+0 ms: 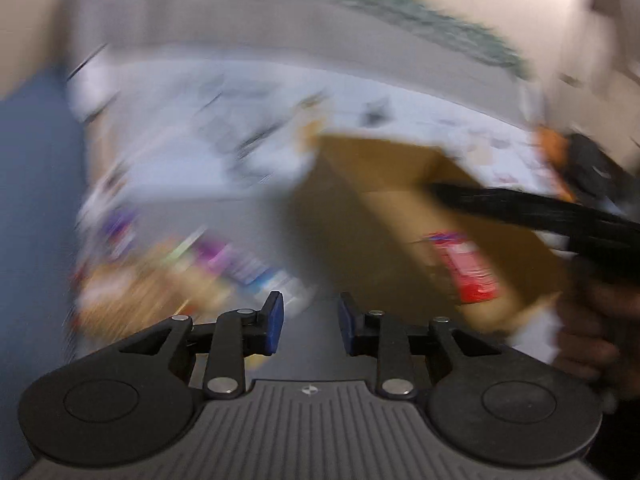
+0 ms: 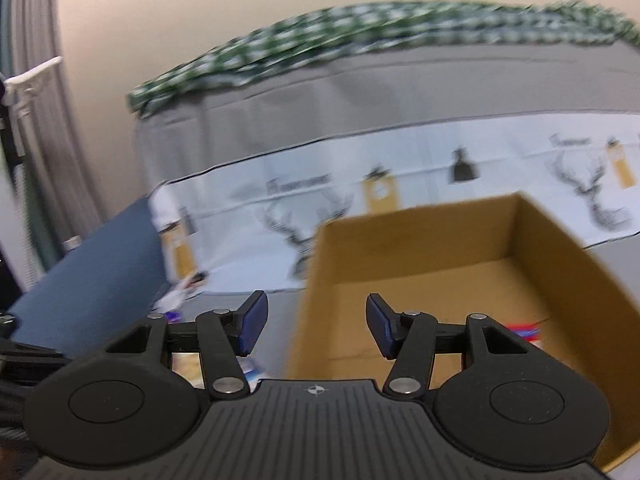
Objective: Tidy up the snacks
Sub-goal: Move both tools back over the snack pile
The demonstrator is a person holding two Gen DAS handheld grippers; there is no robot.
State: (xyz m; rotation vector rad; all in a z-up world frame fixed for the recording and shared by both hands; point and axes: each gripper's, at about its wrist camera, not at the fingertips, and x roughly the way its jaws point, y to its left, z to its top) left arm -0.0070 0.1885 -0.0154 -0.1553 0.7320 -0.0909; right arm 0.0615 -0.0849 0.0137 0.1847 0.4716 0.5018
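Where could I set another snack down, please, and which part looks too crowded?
The cardboard box has the most bare room: its floor is free from the far wall forward, with only a red packet near its front. The grey strip between the box and the blurred snack pile is also free. The pile itself is crowded.

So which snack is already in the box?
The red packet, lying inside the cardboard box; the other snacks sit piled outside it.
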